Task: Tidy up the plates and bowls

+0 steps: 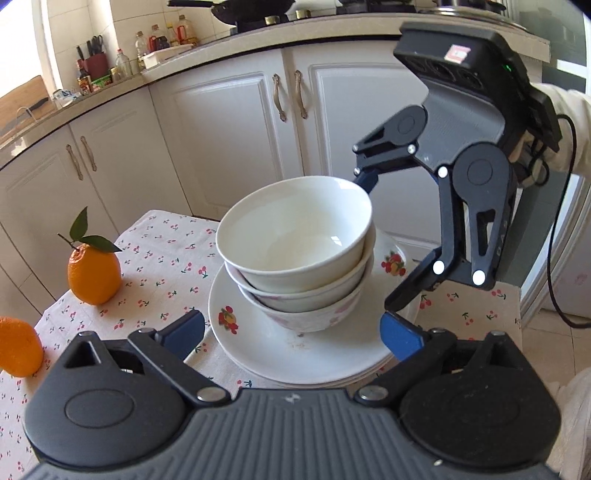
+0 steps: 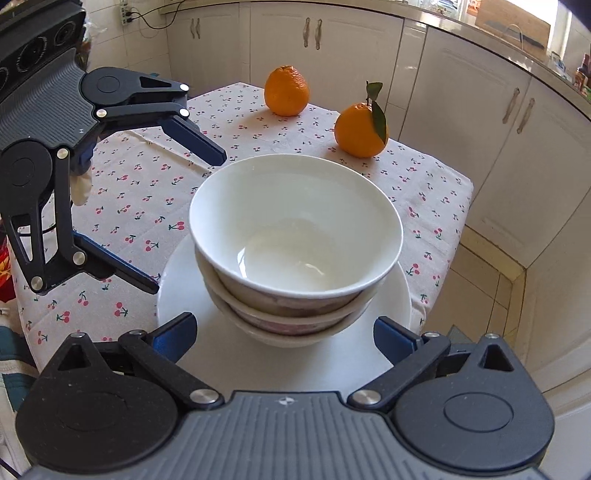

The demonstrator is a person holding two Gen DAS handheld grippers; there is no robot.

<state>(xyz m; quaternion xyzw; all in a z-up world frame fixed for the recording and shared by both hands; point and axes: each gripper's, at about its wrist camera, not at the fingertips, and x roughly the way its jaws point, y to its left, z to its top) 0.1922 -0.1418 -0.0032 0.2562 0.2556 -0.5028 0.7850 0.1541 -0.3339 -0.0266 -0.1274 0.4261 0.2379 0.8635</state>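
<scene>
Three bowls [image 2: 295, 236] are nested on stacked plates [image 2: 173, 295] near the tabletop [image 2: 140, 192] edge. Both the left tool [image 1: 291, 332] and right tool [image 2: 282, 334] are spread wide, nothing gripped. The leaning stack could be toppled by a nudge.

Small tabletop [image 2: 140, 177] covered in a cream cloth printed with red cherries. Two round oranges sit on it, well apart: a leafy-stemmed orange [image 2: 361, 129] and a plain bare orange [image 2: 287, 90]. White panelled cabinet doors [image 1: 221, 122] with metal handles run behind. Speckled stone kitchen counter [image 1: 122, 83] carries glass sauce bottles [image 1: 155, 40] and a dark red knife block [image 1: 96, 62]. Black wok [image 1: 255, 9] on the hob.
</scene>
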